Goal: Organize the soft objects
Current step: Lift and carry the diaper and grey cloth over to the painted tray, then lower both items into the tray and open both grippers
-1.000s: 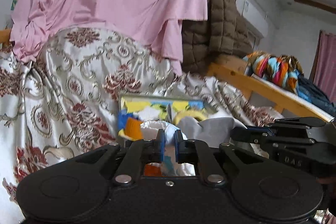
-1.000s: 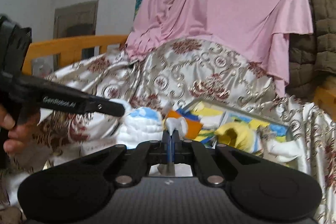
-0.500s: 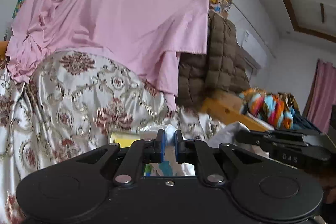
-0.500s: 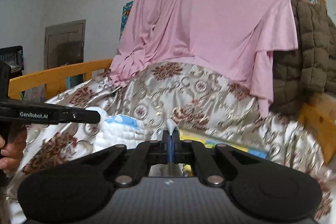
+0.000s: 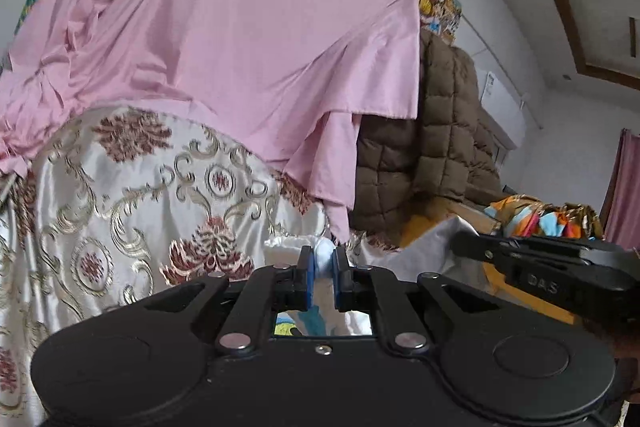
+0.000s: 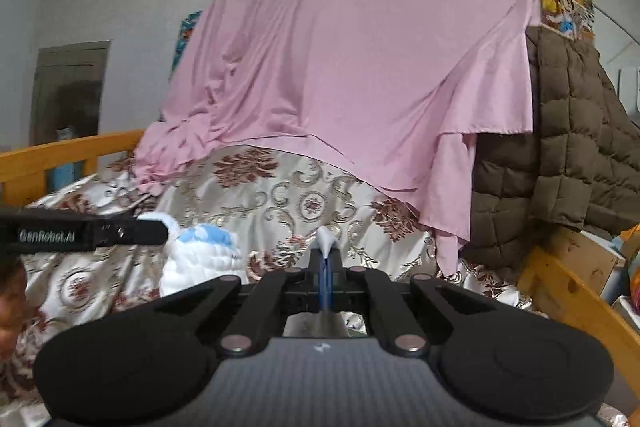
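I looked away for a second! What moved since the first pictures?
Both grippers rose, lifting the white cloth they pinch off the bed; the colourful picture mat beneath has dropped out of sight. Nothing was let go: left gripper and right gripper stay shut on it. The pink sheet and brown coat hang unchanged.

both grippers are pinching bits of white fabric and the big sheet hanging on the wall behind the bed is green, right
Not quite: the hanging sheet is pink, not green, as the right wrist view shows. The rest holds: the left gripper and the right gripper each pinch white fabric.
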A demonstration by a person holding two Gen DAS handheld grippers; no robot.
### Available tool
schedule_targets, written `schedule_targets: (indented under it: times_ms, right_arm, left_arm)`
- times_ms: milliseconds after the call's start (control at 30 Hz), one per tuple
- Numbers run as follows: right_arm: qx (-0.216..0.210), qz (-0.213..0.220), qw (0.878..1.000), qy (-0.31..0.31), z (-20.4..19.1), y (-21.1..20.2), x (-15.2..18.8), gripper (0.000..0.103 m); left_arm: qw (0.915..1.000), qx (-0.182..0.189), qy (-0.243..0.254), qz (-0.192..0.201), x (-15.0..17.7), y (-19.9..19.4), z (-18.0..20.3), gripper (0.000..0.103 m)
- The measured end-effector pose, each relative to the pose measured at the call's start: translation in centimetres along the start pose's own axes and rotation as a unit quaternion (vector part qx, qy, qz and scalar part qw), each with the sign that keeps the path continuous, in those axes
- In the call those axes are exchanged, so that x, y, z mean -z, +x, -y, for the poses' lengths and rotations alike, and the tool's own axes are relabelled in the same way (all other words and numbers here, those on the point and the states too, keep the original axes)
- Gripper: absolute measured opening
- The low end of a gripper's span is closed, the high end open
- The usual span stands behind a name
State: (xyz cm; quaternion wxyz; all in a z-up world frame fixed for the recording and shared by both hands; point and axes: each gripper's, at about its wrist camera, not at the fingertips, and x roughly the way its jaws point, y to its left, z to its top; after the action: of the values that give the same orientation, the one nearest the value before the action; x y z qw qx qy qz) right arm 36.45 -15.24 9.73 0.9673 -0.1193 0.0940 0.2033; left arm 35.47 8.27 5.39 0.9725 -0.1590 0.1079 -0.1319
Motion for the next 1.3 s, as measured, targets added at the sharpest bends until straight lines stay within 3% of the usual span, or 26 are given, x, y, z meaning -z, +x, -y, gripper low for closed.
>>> schedule_targets:
  times_ms: [233,433,800,1300]
  right_arm:
    - [0.007,-0.049,0.999,0.005,0.9,6.9,1.8,0.001]
    - [0.002,-0.094,0.995,0.035,1.3,9.9,4.8,0.001]
    - [0.020,-0.129,0.990,0.056,3.0,11.1,7.5,0.001]
    - [0.041,-0.176,0.980,0.085,5.2,11.3,10.1,0.001]
  left_arm:
    - [0.9992,-0.011,-0.009,-0.038,2.9,4.4,-1.1,0.009]
    - [0.9975,-0.031,-0.029,-0.057,5.1,6.5,-1.9,0.009]
    - [0.9916,-0.081,-0.034,-0.095,7.2,8.6,-2.8,0.009]
    - [0.9861,-0.096,0.013,-0.136,8.5,9.9,-1.6,0.010]
